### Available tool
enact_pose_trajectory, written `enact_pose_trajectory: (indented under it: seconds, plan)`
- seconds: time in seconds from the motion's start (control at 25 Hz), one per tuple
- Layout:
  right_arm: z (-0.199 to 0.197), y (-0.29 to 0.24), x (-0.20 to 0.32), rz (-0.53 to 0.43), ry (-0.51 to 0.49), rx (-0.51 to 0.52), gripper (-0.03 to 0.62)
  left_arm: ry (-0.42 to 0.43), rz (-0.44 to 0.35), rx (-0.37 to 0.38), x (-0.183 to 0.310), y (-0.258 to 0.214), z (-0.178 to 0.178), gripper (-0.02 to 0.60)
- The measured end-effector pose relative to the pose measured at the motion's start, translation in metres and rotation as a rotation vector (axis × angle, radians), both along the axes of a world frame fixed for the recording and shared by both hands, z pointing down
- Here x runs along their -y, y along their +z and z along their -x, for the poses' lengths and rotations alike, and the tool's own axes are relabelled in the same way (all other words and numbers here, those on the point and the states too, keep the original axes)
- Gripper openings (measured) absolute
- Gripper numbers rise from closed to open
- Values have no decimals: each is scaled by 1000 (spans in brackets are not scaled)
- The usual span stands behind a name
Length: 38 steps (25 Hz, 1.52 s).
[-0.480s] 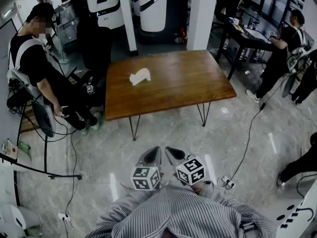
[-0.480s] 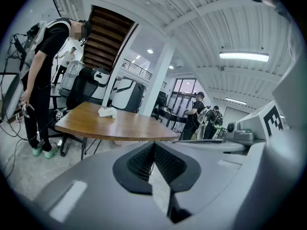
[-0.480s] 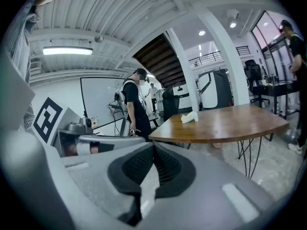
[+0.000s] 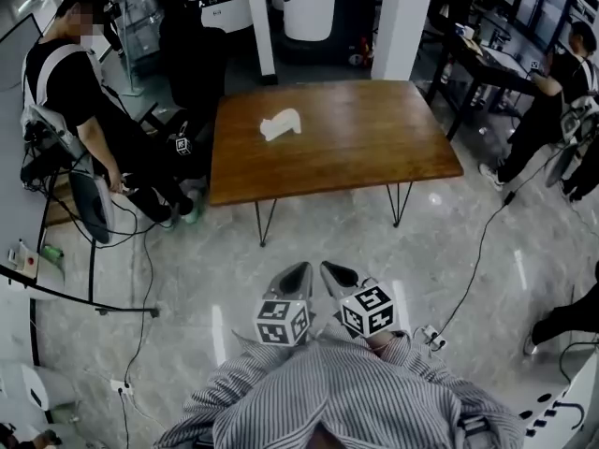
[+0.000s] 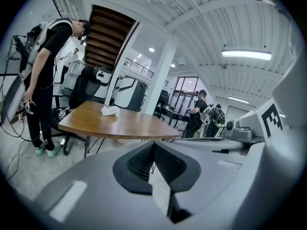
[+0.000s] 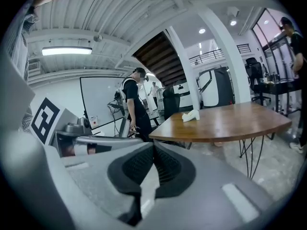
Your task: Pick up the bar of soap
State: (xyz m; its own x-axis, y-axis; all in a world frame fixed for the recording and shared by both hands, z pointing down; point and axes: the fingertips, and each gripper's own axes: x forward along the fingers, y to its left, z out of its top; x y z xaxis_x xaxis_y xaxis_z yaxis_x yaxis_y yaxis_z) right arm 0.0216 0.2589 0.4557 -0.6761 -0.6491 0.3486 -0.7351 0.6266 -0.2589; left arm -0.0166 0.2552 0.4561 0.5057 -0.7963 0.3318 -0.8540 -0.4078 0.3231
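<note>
While left tongs (image 5: 154, 146) and right tongs (image 6: 153, 146) are closed, empty, the far soap (image 4: 281, 123) looks indistinct.

A: Clothing?
B: Wearing a striped shirt (image 4: 346, 396), thin pale and grey lines.
A: Hand tools?
B: Both the left gripper (image 4: 299, 271) and right gripper (image 4: 329, 269) have grey tapered shells and black ribbed pads (image 5: 140, 161). Each carries a black-and-white marker cube (image 4: 283, 322).

A wooden bench (image 4: 356, 138) is set on the tiled floor (image 4: 309, 241). A white bar of soap (image 4: 281, 123) is laid on its far-left part.
</note>
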Motion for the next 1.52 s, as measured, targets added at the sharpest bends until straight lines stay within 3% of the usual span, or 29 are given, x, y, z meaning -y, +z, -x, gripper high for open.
enact_pose_trajectory:
  seconds: [0.32, 0.48, 0.64, 0.84, 1.12, 1.52]
  plan:
    - [1, -2, 10, -21, -32, 58, 2, -13, 2, -15, 12, 5, -3, 5]
    - [-5, -6, 23, -82, -39, 13, 2, -2, -3, -33, 22, 5, -10, 5]
    - [-8, 6, 32, -40, -52, 27, 2, 5, 20, -70, 30, 14, -19, 5]
    - [-17, 24, 51, -1, -42, 9, 2, 32, 45, -64, 50, 26, -33, 5]
    - [-17, 42, 129, 19, 15, -30, 3, 44, 42, -70, 127, 40, -21, 5]
    - [30, 24, 312, -41, 59, -34, 3, 73, 25, -48, 301, 27, 30, 5]
